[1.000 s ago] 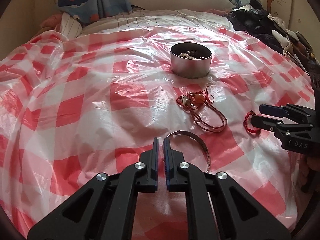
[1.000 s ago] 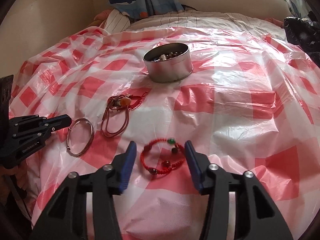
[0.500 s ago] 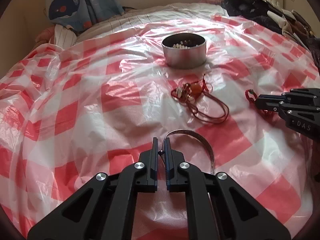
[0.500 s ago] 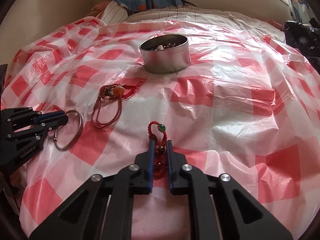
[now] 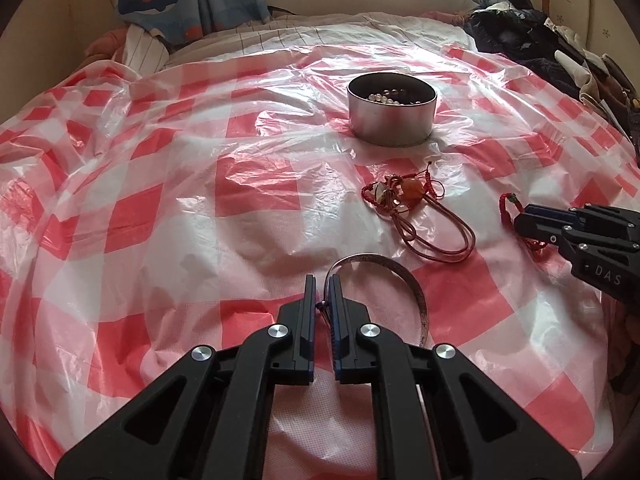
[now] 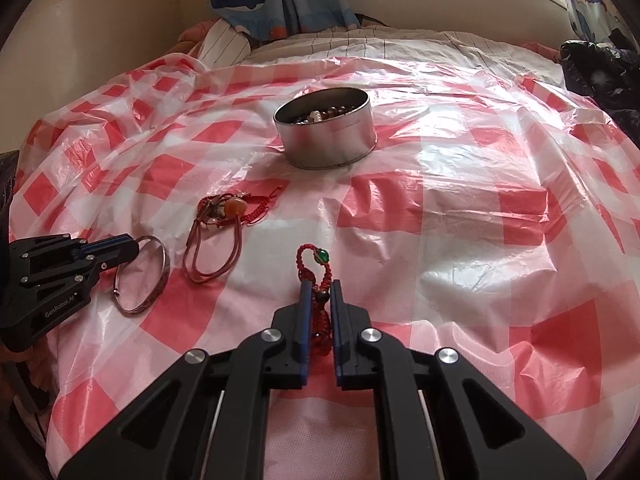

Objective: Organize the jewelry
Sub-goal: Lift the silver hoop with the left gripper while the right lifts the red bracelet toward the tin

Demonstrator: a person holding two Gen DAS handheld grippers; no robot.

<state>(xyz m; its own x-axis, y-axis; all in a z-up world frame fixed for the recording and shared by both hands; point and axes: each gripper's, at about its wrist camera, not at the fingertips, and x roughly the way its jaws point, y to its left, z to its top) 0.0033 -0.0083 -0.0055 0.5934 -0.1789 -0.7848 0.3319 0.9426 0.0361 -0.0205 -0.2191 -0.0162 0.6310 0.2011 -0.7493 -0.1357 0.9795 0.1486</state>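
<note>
Bangle clenched by left hand-held gripper | right hand-held gripper grasps red bracelet | checked plastic sheet on bed

A round silver tin stands upright and open, with beads inside. Nearer than the tin and slightly left lies a red cord necklace with an orange bead, its brown loops trailing away from the tin. Left of that necklace a silver bangle sits tilted. Right of the necklace, farther from the tin, a red braided bracelet with a green bead is squeezed narrow.
</note>
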